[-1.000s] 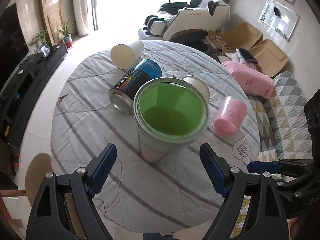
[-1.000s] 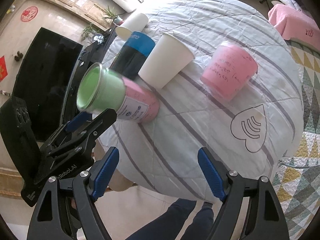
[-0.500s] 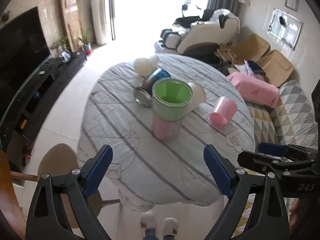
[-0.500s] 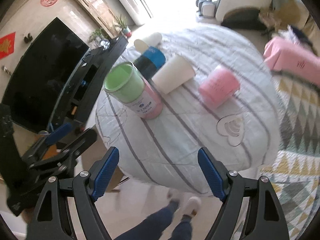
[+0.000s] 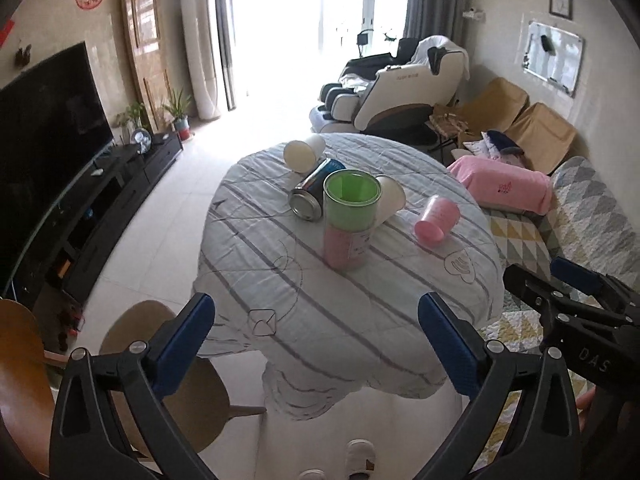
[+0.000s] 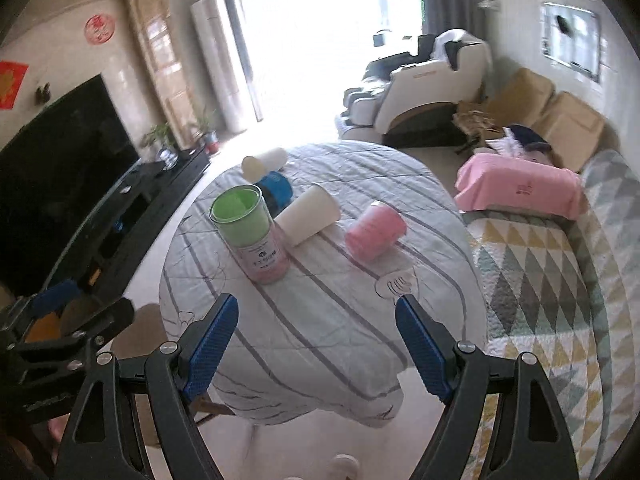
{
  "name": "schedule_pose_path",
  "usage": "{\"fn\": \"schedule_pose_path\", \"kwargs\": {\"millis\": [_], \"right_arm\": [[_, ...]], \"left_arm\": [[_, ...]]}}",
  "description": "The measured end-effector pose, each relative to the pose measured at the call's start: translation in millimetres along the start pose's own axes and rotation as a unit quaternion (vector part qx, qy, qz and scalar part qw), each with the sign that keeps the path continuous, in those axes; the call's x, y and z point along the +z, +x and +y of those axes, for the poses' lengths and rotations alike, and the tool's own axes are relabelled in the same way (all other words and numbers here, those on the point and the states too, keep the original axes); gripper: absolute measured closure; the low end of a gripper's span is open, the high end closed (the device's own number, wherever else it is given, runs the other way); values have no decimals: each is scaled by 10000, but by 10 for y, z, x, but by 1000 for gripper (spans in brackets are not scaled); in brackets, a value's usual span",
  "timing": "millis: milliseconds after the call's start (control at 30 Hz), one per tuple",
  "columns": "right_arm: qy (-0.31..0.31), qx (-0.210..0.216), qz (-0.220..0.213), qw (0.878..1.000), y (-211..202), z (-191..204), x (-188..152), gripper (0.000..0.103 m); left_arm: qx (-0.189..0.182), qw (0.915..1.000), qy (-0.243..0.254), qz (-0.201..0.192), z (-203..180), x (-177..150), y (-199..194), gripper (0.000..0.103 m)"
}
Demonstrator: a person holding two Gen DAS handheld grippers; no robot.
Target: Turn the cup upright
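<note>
A tall cup [image 5: 347, 220] with a green inside and pink base stands upright on the round table [image 5: 304, 304]; it shows in the right wrist view [image 6: 250, 236] too. My left gripper [image 5: 316, 336] is open and empty, held back off the table's near edge. My right gripper [image 6: 316, 332] is open and empty, also back from the table. The right gripper's body shows at the right edge of the left wrist view [image 5: 568, 304].
On the table lie a pink cup [image 5: 436, 220], a white paper cup [image 6: 308, 220], a blue-and-silver can [image 5: 314, 192] and another white cup [image 5: 304, 154], all on their sides. A wooden stool [image 5: 172, 364] stands by the table. A sofa [image 6: 560, 168] and TV unit flank it.
Both grippers have pulled back and up from the table, so the cups look smaller. The green cup stands free on the table; the left gripper no longer brackets it.
</note>
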State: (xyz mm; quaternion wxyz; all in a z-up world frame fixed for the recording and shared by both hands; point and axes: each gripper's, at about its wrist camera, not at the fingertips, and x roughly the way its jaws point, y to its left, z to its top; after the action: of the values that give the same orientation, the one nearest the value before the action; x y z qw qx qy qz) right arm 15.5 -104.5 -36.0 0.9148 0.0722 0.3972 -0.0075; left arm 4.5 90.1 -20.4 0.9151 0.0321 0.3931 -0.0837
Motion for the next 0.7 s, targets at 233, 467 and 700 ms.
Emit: {"fn": "schedule_pose_path", "kwargs": {"millis": [233,467,700], "right_arm": [[249,-177,-357,9989,-352,112,-265,21],[197,-314,-448,9983,-507,248,-371,21],[241,-400,-466,9978,-622,269,-433,21]], "left_arm": [[-36,9991,298,-286,-1,-154,-366,0],[-197,9979,397,-478,-13,-246,-603,0],[-252,9980,331,-475,26,-277,-657,0]]}}
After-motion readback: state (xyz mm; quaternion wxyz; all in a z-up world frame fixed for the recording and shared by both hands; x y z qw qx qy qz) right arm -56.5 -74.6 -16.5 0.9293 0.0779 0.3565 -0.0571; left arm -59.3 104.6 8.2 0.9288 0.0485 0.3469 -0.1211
